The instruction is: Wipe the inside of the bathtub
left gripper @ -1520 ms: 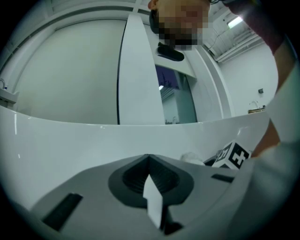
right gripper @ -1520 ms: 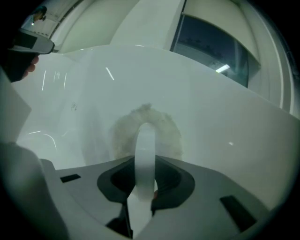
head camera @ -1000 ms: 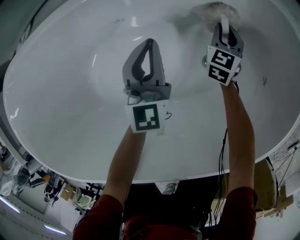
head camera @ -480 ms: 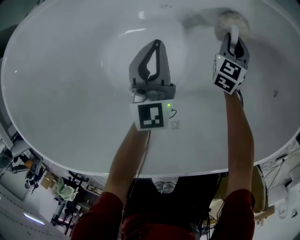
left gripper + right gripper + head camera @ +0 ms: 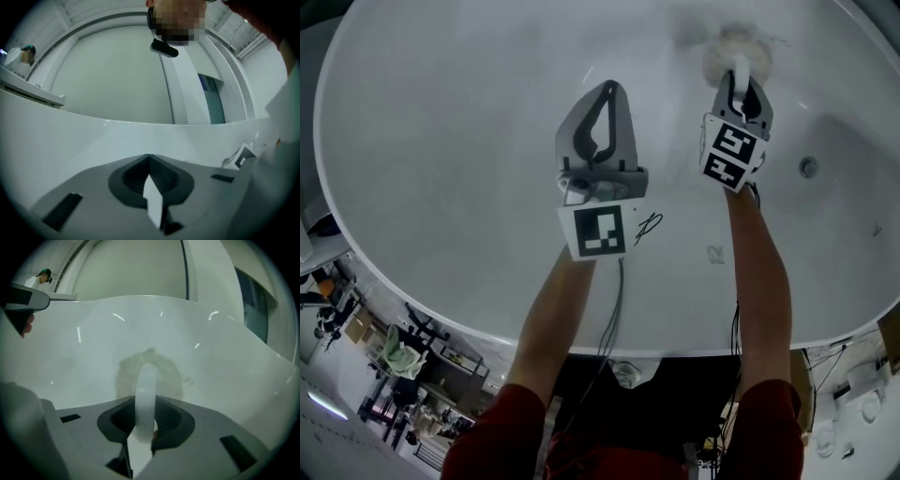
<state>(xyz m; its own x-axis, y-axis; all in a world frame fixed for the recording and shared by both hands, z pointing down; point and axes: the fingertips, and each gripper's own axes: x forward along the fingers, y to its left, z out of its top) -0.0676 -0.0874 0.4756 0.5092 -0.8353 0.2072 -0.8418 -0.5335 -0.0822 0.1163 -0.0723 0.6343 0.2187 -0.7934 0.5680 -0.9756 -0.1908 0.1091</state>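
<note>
The white bathtub (image 5: pixel 431 187) fills the head view. My right gripper (image 5: pixel 738 82) is shut on the white loop handle (image 5: pixel 146 390) of a round fuzzy scrubbing pad (image 5: pixel 733 49), which lies flat against the tub's far wall. In the right gripper view the pad (image 5: pixel 171 376) spreads behind the handle on the glossy wall (image 5: pixel 225 357). To its left my left gripper (image 5: pixel 605 89) hangs over the tub's middle, shut with nothing in it. Its jaws meet at a point in the left gripper view (image 5: pixel 149 159), before the tub's wall (image 5: pixel 70 140).
A round metal drain (image 5: pixel 808 167) sits in the tub floor right of my right gripper. A small black scribble (image 5: pixel 649 225) marks the near slope. Cables hang from both arms. Room clutter lies beyond the tub's near rim (image 5: pixel 403 300) at lower left.
My right gripper has slid the pad leftward along the far wall. The left gripper has stayed shut over the middle. The drain has come into sight at the right.
</note>
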